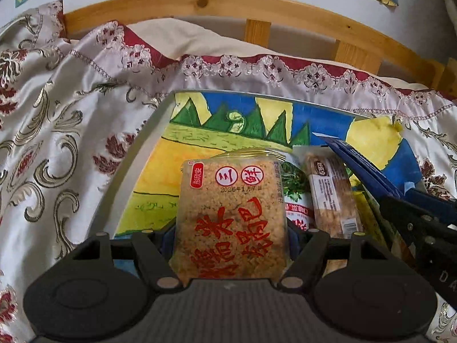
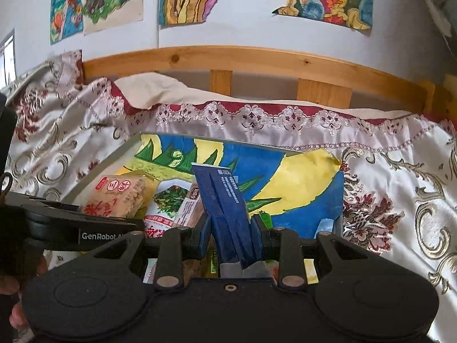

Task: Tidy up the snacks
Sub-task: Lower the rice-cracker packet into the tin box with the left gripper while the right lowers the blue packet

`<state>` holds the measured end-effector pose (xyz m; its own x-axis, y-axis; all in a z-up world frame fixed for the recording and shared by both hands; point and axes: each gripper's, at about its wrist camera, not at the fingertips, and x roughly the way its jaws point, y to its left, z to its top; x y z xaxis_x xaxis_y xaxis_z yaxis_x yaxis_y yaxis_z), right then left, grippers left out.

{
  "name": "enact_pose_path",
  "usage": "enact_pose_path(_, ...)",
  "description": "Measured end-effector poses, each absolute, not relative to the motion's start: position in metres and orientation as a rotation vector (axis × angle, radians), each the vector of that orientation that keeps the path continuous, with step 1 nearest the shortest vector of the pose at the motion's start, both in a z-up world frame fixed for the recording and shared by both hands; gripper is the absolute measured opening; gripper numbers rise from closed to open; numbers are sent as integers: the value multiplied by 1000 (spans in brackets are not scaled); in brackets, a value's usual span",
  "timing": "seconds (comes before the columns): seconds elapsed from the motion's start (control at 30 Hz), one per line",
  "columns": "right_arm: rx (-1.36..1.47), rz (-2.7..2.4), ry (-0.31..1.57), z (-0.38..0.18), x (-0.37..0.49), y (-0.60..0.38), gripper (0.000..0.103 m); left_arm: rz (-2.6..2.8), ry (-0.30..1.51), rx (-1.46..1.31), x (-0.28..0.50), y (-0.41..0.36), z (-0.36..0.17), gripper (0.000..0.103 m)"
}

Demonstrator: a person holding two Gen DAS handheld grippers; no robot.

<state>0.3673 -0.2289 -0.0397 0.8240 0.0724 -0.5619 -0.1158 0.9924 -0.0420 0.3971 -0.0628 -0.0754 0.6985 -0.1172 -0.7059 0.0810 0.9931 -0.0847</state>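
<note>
Fingers (image 1: 168,240) clamping snack packet (image 1: 231,217)

The rice-crisp snack pack (image 1: 231,217), centre of the left wrist view, carries a stamped date "2026年1月7日", two red circles reading "川" and "鲜" above it, a small red vertical label at its upper left, illegible, and big red Chinese characters below, partly cut off. In the right wrist view, lower left, the left gripper (image 2: 85,228) body reads "GenRobot A", cut off. The blue box (image 2: 225,205) at centre has white small print, too tiny to read.
</note>
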Motion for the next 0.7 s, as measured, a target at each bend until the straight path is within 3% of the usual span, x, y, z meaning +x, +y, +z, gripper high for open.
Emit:
enact_pose_path(0.17,-88,107,577,-38,368,-231,41,-118,825,-83,400,-61,-72,78)
enact_pose_path(0.3,-79,133,522,-28,354,-236,60,-106,801,-118,394,-54,-61,88)
enact_pose_path(0.37,-84,133,488,-20,344,-237,64,-102,781,-127,387,-51,-52,88)
enact_pose_path(0.5,-79,134,425,1,322,-239,80,-103,703,-140,367,-47,-31,97)
enact_pose_path(0.7,-75,122,351,38,285,-242,94,-93,561,-146,330,-38,8,102)
